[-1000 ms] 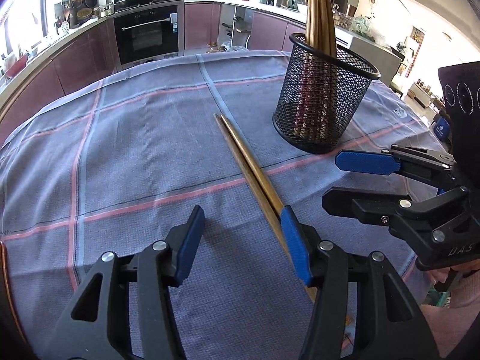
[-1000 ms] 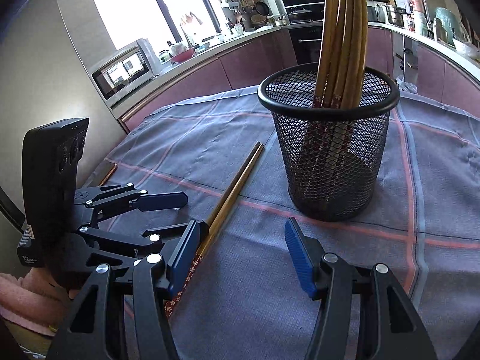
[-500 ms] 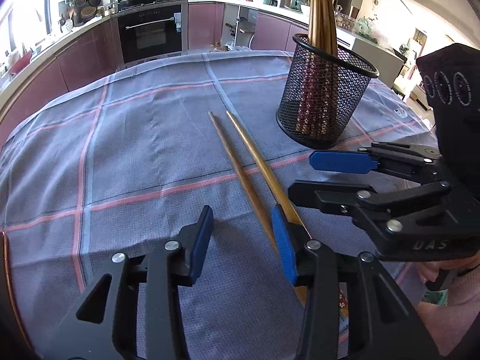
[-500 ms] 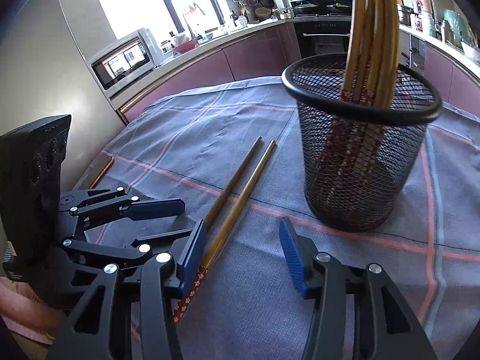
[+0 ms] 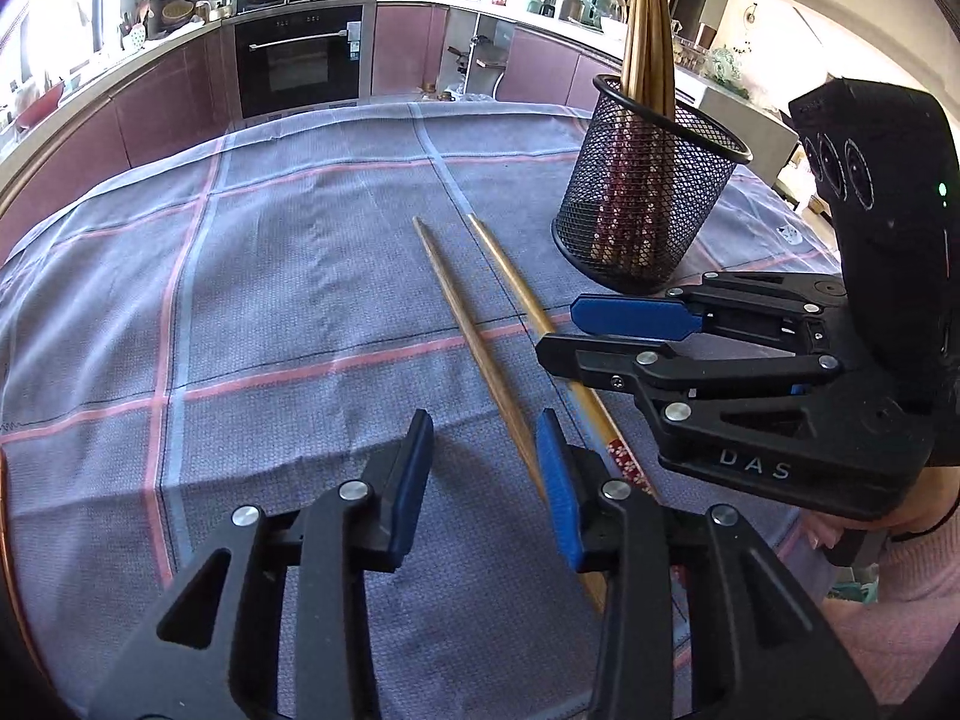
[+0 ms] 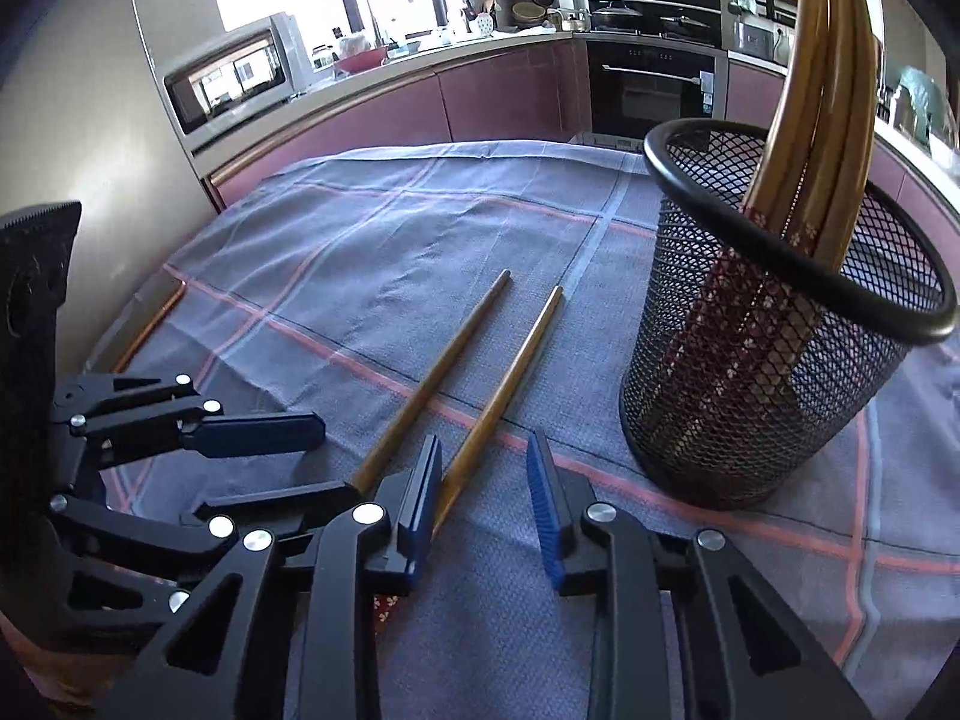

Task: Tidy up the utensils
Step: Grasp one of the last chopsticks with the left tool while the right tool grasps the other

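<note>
Two wooden chopsticks lie side by side on the checked cloth, slightly splayed: the left one (image 5: 474, 348) (image 6: 432, 384) and the right one (image 5: 528, 312) (image 6: 504, 384). A black mesh cup (image 5: 648, 204) (image 6: 774, 360) holds several more chopsticks upright. My left gripper (image 5: 483, 450) is open, its fingers astride the near end of the left chopstick. My right gripper (image 6: 483, 480) (image 5: 558, 330) is open, its fingers astride the right chopstick's near end. Neither grips anything.
The table carries a grey-blue cloth (image 5: 270, 300) with pink lines. The kitchen counter and oven (image 5: 300, 60) stand behind. A microwave (image 6: 234, 78) is at the far left. A copper table rim (image 6: 150, 324) shows at the cloth's left edge.
The two chopsticks have spread apart from lying together. Both grippers have moved in over the chopsticks' near ends and their jaws have narrowed somewhat.
</note>
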`<control>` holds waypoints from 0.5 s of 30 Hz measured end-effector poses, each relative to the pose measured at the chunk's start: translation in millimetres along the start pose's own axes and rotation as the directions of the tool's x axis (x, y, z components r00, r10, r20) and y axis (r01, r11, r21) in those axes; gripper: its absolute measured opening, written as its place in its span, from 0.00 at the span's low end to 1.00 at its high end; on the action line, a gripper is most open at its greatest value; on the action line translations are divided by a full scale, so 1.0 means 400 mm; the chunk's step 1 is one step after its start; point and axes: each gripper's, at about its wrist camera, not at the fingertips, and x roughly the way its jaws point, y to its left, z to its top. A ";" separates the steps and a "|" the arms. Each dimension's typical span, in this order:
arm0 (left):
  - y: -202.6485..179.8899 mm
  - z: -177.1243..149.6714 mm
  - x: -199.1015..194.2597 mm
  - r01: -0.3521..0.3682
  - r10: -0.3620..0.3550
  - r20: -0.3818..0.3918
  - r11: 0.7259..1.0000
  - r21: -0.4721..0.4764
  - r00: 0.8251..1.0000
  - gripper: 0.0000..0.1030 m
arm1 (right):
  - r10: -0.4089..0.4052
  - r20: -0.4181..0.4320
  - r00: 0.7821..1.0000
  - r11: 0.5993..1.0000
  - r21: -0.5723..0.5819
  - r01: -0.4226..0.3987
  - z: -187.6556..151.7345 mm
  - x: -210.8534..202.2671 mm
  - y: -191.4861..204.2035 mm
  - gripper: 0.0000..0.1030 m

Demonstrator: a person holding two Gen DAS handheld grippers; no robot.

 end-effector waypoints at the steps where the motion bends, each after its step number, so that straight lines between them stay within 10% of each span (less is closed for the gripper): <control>1: 0.003 0.000 0.000 0.006 -0.006 -0.001 1.000 -0.004 1.000 0.34 | -0.004 -0.004 1.000 1.000 -0.002 0.004 -0.002 -0.002 -0.002 0.23; 15: 0.014 0.072 0.059 -0.003 0.003 -0.032 1.000 0.009 0.999 0.26 | -0.041 -0.012 0.999 0.999 0.018 0.042 0.007 0.006 -0.023 0.19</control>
